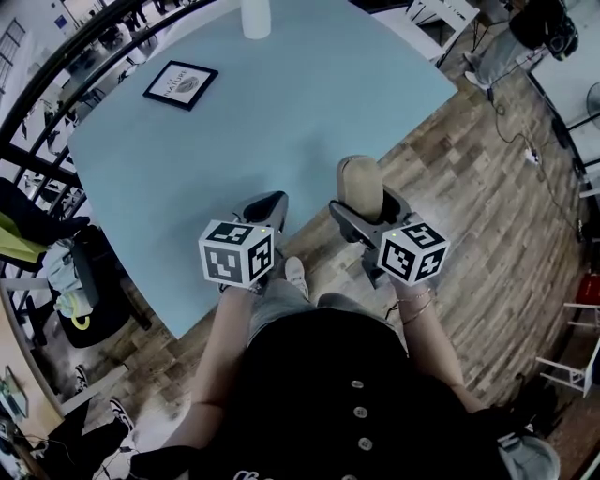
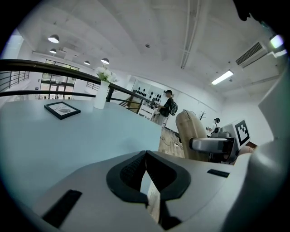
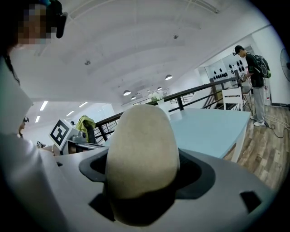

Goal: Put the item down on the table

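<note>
Black buttoned clothing (image 1: 347, 394) on the person fills the foreground. Beyond it spreads the wide pale-blue bench (image 1: 309, 94). The right gripper (image 1: 367, 204) has its fingers (image 3: 199, 172) clamped on the tan, rounded oblong item (image 1: 360, 183), aloft at the bench's near edge; the setting-down is not yet done. The left gripper (image 1: 265, 208), fingers together, holds nothing. A black-framed picture (image 1: 180, 83) and a white vase (image 1: 256, 19) stand well away, blocking nothing.

The item (image 1: 360, 181) is showing a plain sandy beige against the pale blue counter (image 1: 281, 103), where a black-framed picture (image 1: 180, 83) is lying. The left tool (image 1: 267, 202) and right tool (image 1: 362, 204) are showing grey bodies, black pads and black-and-white square markers, while the floor (image 1: 487, 206) is showing brown wood-plank patchwork.
</note>
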A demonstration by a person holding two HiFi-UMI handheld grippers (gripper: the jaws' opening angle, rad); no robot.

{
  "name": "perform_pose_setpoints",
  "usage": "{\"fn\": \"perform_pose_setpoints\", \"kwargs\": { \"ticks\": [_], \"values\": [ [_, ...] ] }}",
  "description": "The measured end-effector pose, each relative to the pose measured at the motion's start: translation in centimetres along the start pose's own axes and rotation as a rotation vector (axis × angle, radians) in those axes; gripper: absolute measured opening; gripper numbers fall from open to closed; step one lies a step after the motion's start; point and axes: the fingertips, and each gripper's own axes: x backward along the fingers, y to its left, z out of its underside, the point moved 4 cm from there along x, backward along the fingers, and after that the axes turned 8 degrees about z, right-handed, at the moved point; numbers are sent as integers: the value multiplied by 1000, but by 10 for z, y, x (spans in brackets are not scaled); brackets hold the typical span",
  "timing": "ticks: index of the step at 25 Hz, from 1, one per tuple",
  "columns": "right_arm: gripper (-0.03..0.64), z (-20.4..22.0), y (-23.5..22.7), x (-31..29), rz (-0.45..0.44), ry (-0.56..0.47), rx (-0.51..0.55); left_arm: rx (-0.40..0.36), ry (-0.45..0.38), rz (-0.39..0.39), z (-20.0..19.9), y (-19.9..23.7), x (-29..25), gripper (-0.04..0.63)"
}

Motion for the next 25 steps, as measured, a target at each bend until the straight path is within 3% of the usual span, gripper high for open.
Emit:
{"fn": "perform_pose_setpoints", "kwargs": {
  "ticks": [12, 25],
  "values": [
    [408, -20, -3, -66, -30, 15, -1, 41, 2, -19, -13, 51, -16, 17],
    [408, -46, 4, -119, -164, 47, 40, 131, -63, -159, -17, 86, 1, 17]
  ]
}}
